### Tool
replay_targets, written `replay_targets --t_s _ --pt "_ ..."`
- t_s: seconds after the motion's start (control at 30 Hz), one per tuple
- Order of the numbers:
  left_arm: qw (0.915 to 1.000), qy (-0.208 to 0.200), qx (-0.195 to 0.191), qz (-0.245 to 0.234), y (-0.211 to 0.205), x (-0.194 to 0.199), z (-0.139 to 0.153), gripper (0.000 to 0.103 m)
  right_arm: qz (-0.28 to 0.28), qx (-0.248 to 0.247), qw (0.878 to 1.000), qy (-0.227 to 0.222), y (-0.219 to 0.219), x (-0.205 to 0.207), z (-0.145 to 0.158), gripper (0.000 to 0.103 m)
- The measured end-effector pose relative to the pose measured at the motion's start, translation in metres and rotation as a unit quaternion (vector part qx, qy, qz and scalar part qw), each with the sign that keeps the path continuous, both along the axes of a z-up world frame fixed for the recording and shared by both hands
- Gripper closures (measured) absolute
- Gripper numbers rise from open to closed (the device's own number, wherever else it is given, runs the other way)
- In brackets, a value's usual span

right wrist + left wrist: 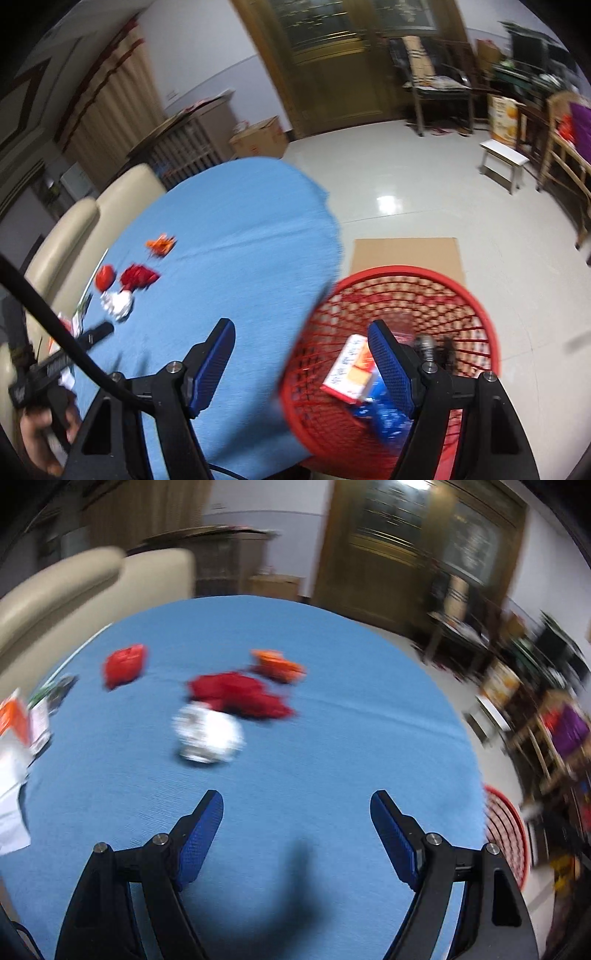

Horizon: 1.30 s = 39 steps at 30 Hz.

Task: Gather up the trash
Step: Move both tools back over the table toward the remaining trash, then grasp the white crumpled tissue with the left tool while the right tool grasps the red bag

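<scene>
**Both tongs apart over the blue table, trash bunched toward the far left**

Left gripper (pixel 296 805) hangs above the near part of the round blue-covered table (pixel 332 738), its blue-padded fingers (pixel 201 834) spread wide with nothing between them. Right gripper (pixel 301 334) is just as wide apart and empty, held over the table's right edge where the red mesh basket (pixel 476 306) stands on the floor against it.

Inside the basket lie a white and orange carton (pixel 349 371) and some blue wrapping (pixel 384 417).

On the cloth, well beyond the left gripper, a crumpled white wad (pixel 208 736) touches a dark red crumpled piece (pixel 240 694). Just behind that sits an orange wrapper (pixel 279 664), and off toward the left edge a red packet (pixel 123 664) lies by itself. Papers and leaflets (pixel 22 734) crowd the left rim, beside the cream sofa (pixel 74 587). Everything is blurred, so finer detail is lost.

A flat sheet of cardboard (pixel 406 251) lies on the floor behind the basket.
</scene>
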<state>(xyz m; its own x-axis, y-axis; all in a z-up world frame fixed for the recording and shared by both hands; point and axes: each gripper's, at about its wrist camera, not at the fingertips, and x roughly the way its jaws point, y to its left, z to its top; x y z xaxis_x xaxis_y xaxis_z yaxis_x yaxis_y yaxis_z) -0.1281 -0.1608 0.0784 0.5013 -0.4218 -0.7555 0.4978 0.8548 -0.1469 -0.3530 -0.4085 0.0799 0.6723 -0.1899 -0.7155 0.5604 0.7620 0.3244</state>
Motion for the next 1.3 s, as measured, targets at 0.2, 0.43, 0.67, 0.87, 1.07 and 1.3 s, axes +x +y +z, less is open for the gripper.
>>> replay_targets --t_s 0.2,0.43,0.67,0.87,1.07,1.3 --pt "0.9978 0.021 0.007 0.063 0.007 0.058 -0.024 0.020 0.047 -0.007 0.999 0.007 0.033 0.032 0.003 0.026" --pt "0.9951 0.030 0.032 0.089 -0.005 0.090 -0.044 0.020 0.089 -0.014 0.996 0.021 0.056 0.065 0.002 0.026" --pt "0.9948 0.041 0.030 0.088 0.021 0.095 -0.053 0.078 0.110 -0.012 0.993 0.031 0.060 0.101 -0.003 0.026" --pt "0.9939 0.036 0.031 0.100 0.057 0.076 -0.051 0.082 0.170 -0.027 0.985 0.022 0.080 0.165 -0.001 0.026" --pt "0.9920 0.035 0.038 0.115 0.089 0.060 -0.051 0.082 0.265 -0.043 0.963 0.020 0.122 0.250 -0.009 0.026" --pt "0.9908 0.045 0.031 0.124 0.107 0.056 -0.052 0.082 0.328 -0.089 0.939 0.043 0.160 0.332 -0.034 0.026"
